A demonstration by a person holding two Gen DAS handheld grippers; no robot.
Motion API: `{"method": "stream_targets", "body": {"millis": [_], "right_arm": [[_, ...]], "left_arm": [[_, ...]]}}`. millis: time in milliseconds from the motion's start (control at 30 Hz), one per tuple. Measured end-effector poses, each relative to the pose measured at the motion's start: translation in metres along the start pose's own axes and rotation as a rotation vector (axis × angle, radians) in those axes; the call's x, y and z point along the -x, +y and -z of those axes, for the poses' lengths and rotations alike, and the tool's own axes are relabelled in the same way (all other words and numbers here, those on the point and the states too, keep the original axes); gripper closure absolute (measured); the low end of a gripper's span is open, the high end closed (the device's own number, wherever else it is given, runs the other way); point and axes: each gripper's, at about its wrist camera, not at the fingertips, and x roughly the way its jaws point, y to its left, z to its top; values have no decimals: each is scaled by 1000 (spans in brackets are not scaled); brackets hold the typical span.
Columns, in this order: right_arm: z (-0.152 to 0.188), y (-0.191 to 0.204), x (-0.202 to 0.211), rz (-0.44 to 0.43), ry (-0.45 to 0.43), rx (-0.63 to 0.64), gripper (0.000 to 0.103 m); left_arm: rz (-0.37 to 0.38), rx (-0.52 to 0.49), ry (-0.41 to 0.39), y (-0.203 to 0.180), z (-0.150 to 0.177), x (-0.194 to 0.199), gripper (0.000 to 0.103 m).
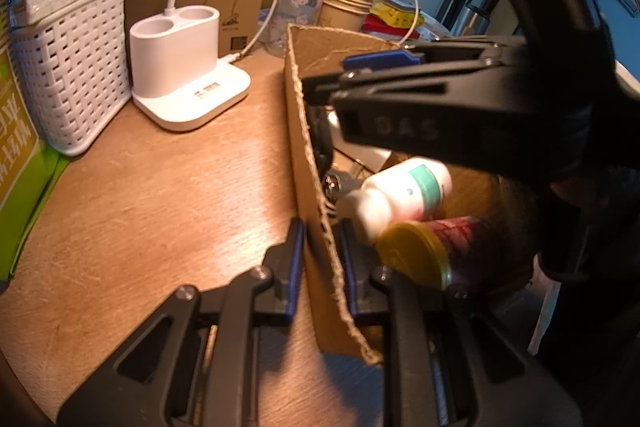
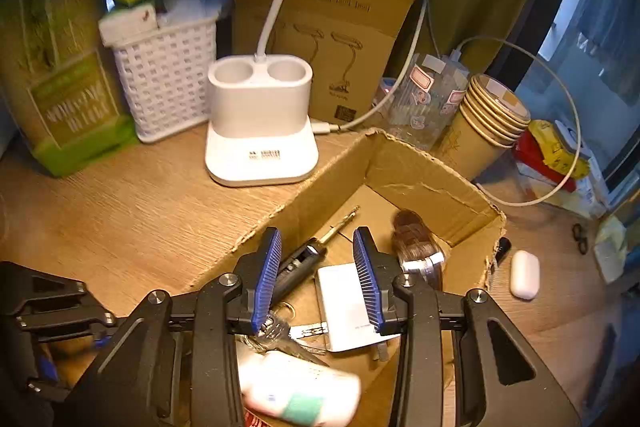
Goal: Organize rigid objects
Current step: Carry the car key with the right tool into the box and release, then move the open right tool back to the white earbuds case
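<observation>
Nearest you, your left gripper [image 1: 320,267] pinches the cardboard box's [image 1: 304,163] left wall, one blue pad on each side of it. Your right gripper [image 2: 316,275] hangs over the box interior with jaws apart and nothing between them. Just below it a white bottle with a green label [image 2: 300,393] looks blurred, perhaps falling. Inside lie a screwdriver [image 2: 316,251], a white charger [image 2: 348,307], a paintbrush [image 2: 416,243], keys [image 2: 296,333] and a gold-lidded jar [image 1: 424,255].
</observation>
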Motion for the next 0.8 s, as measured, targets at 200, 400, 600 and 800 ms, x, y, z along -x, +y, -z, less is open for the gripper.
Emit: {"method": "stream_targets", "body": {"millis": [200,400,600,800], "right_arm": [[6,-19,23,-46,-127,-106,63],[18,-43,53,-35,-258,-200,51],[39,-82,74,19,-328,-329,51],[55,-112,64,166,-291,-371,51]], "left_arm": [[-1,2,-1,1,0,1,84],[-1,2,-1,1,0,1,84],[-5,-1,-6,1,1,1,84],[-5,-2,-7,1,2,2,84]]}}
